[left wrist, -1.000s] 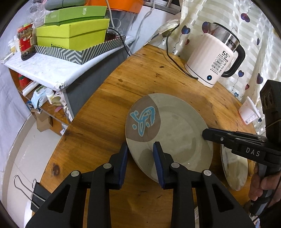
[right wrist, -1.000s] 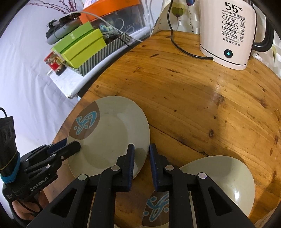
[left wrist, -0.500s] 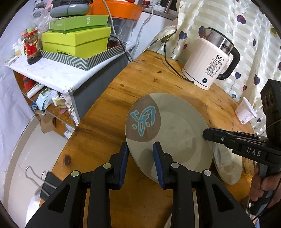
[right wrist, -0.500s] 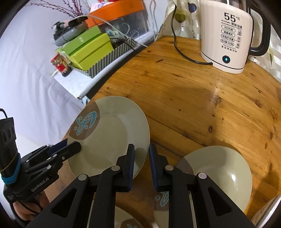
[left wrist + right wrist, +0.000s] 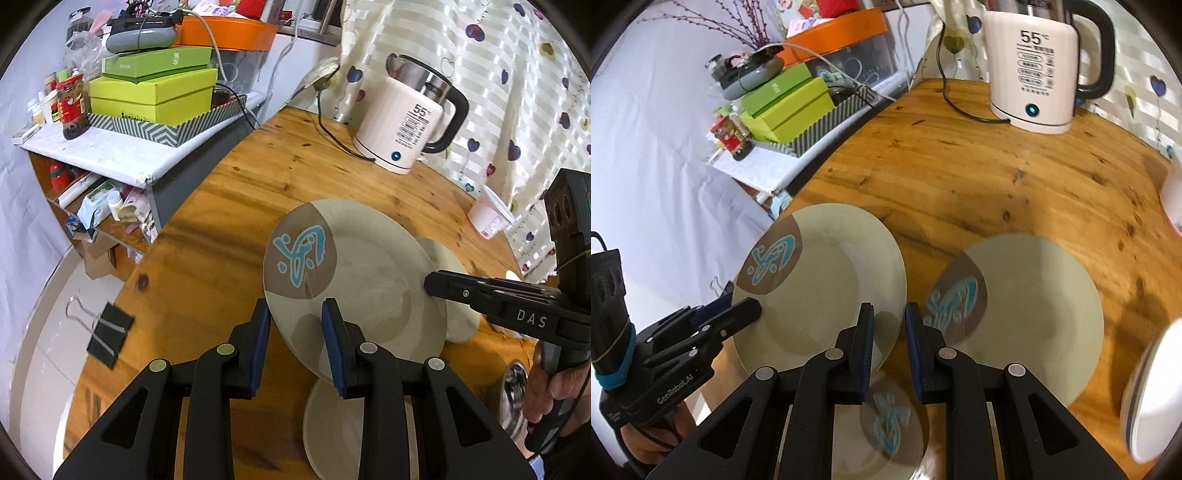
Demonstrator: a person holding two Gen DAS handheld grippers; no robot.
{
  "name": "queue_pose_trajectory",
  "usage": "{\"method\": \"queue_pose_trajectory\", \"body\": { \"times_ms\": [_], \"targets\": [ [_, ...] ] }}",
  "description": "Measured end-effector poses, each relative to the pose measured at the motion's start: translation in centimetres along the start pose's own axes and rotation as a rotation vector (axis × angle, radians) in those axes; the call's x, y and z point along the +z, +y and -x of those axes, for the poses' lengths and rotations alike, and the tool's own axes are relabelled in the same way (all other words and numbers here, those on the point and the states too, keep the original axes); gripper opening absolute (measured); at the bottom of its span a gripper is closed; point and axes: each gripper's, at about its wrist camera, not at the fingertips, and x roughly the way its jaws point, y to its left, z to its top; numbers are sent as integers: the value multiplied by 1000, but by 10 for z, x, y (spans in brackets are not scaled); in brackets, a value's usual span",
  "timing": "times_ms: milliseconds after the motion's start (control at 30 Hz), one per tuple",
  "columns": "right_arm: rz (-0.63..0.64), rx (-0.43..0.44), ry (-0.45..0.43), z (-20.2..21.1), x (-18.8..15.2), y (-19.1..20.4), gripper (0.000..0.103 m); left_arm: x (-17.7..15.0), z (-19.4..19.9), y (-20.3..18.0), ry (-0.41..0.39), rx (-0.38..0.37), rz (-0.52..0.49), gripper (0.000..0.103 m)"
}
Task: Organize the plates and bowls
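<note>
1. The left gripper (image 5: 295,332) has its two blue-padded fingers (image 5: 260,332) a little way apart, one on each side of the near rim of the held plate (image 5: 369,288).
2. The rim sits in the gap between them; I cannot tell if the pads press on it.
3. The right gripper (image 5: 888,341) has its fingers (image 5: 866,345) closer together, around the rim on the other side of the same plate (image 5: 827,284).
4. Here too I cannot tell if the pads squeeze it.
5. In the left view the right gripper's black tip (image 5: 447,286) reaches the plate's edge from the right side.
6. The held plate is pale with a brown patch and a blue drawing, on the part far from the left fingers.
7. It is lifted above the wooden table (image 5: 997,166).
8. A second plate (image 5: 1027,317) with the same drawing lies on the table just right of the right fingers.
9. A third plate (image 5: 886,428) lies under the right fingers, partly hidden.
10. A white kettle (image 5: 1034,70) stands far ahead of the fingers, at the back of the table.
</note>
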Motion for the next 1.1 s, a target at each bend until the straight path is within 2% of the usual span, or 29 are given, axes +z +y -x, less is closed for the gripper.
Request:
{"method": "queue_pose_trajectory", "body": {
  "times_ms": [567, 1100],
  "targets": [
    [-42, -23, 6, 34, -77, -4, 17, -58, 24, -26, 34, -19, -39, 30],
    [-80, -17, 37, 31, -105, -13, 17, -82, 18, -31, 80, -13, -40, 30]
  ]
}}
